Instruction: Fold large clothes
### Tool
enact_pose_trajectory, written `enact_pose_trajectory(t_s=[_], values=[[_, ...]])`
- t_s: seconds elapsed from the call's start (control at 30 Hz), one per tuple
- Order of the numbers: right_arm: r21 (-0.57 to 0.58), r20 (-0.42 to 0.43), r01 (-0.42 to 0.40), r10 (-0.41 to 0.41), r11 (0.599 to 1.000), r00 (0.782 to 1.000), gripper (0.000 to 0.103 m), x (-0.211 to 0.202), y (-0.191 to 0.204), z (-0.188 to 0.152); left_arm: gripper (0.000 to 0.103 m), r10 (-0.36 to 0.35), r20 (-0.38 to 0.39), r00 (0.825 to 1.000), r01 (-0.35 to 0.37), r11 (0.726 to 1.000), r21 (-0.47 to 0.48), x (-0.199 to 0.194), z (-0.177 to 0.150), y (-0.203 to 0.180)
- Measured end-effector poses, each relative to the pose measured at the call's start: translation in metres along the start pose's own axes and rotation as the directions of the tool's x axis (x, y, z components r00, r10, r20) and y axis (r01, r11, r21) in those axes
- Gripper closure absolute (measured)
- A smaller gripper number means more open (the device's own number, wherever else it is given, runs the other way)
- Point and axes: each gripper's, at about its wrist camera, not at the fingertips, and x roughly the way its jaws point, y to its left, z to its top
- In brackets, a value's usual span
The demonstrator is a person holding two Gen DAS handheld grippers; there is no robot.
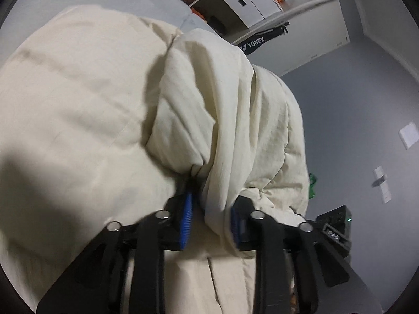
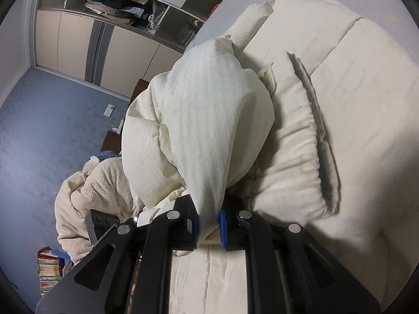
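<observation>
The left gripper (image 1: 210, 225) stands with its jaws apart, a fold of the cream padded coat (image 1: 209, 99) hanging loose between its blue pads (image 1: 186, 222). The right gripper (image 2: 209, 226) is clamped on another bunched fold of the coat (image 2: 209, 120). The coat fills the centre of both frames, spread over a bed (image 2: 392, 5). A wardrobe (image 2: 73, 39) stands at upper left in the right view.
</observation>
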Motion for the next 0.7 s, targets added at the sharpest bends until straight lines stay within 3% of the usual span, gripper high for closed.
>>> enact_pose_trajectory(t_s=[0.03, 0.1, 0.17, 0.27, 0.47, 0.6, 0.7], values=[[-0.002, -0.007, -0.004, 0.004, 1.000, 1.000, 0.091, -0.001, 0.002, 0.002, 0.067, -0.005, 0.000, 1.000, 0.005, 1.000, -0.006, -0.005, 0.000, 0.002], [-0.010, -0.018, -0.003, 0.003, 1.000, 1.000, 0.088, -0.004, 0.004, 0.004, 0.049, 0.006, 0.010, 1.000, -0.006, 1.000, 0.007, -0.021, -0.007, 0.003], [-0.013, -0.014, -0.006, 0.005, 1.000, 1.000, 0.082, -0.012, 0.003, 0.006, 0.041, 0.016, 0.034, 0.999, -0.017, 0.999, 0.039, -0.037, -0.011, -0.004], [0.008, -0.004, -0.005, 0.005, 1.000, 1.000, 0.069, -0.023, 0.000, 0.010, 0.040, 0.024, 0.066, 0.998, -0.029, 0.998, 0.063, -0.056, -0.012, -0.017], [0.000, 0.063, 0.005, -0.005, 1.000, 0.998, 0.066, -0.054, 0.003, 0.020, 0.040, 0.079, 0.101, 0.992, -0.094, 0.984, 0.153, -0.066, -0.006, -0.055], [-0.043, 0.144, 0.058, -0.051, 0.997, 0.988, 0.067, -0.076, 0.020, 0.032, 0.040, 0.130, 0.067, 0.989, -0.140, 0.973, 0.185, -0.050, -0.001, -0.075], [-0.062, 0.100, 0.098, -0.091, 0.993, 0.991, 0.065, -0.068, 0.032, 0.046, 0.042, 0.197, -0.007, 0.980, -0.192, 0.965, 0.180, -0.026, 0.004, -0.074]])
